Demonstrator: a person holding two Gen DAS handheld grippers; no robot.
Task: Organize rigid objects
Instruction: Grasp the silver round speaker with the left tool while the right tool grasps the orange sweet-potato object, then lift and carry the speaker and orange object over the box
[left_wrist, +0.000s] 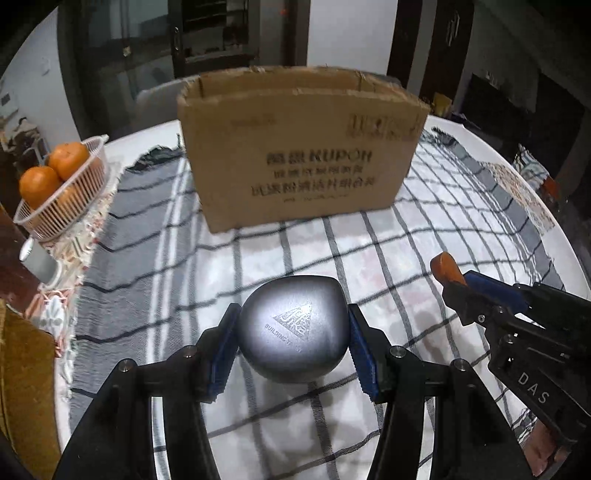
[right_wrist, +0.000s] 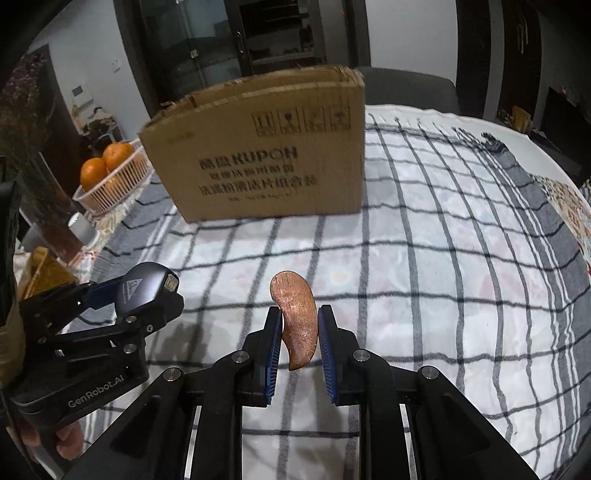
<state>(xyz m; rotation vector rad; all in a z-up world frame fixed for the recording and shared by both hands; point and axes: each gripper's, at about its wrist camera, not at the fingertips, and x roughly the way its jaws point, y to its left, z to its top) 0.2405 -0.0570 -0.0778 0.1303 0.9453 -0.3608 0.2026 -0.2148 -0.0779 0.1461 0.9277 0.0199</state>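
Currently both of my grippers are loaded and held above the surface (right_wrist: 461, 229), which is draped in a white cloth with a dark check. Left gripper (left_wrist: 293, 341): fingers pinching a rounded grey metallic case with a triangular logo (left_wrist: 295, 334) across its width, contact on the curved flanks only. Right gripper (right_wrist: 300, 334): fingers closed on a curved reddish-brown wooden piece (right_wrist: 295, 319), which stands upright between the pads with its broad end poking above them. Ahead of both stands an open-topped brown cardboard box with printed lettering (left_wrist: 303, 158); I judge it to be the drop target, nothing yet released. Its interior is not visible from either view. Risks noted: the grey case is smooth and convex, so it could squirt out of the pads if the pinch slackens or tilts. The wooden piece is held on a narrow waist and may pivot. The two grippers sit near each other and could clash over the box's rim. A white basket of oranges (left_wrist: 61, 192) stands off to the left.
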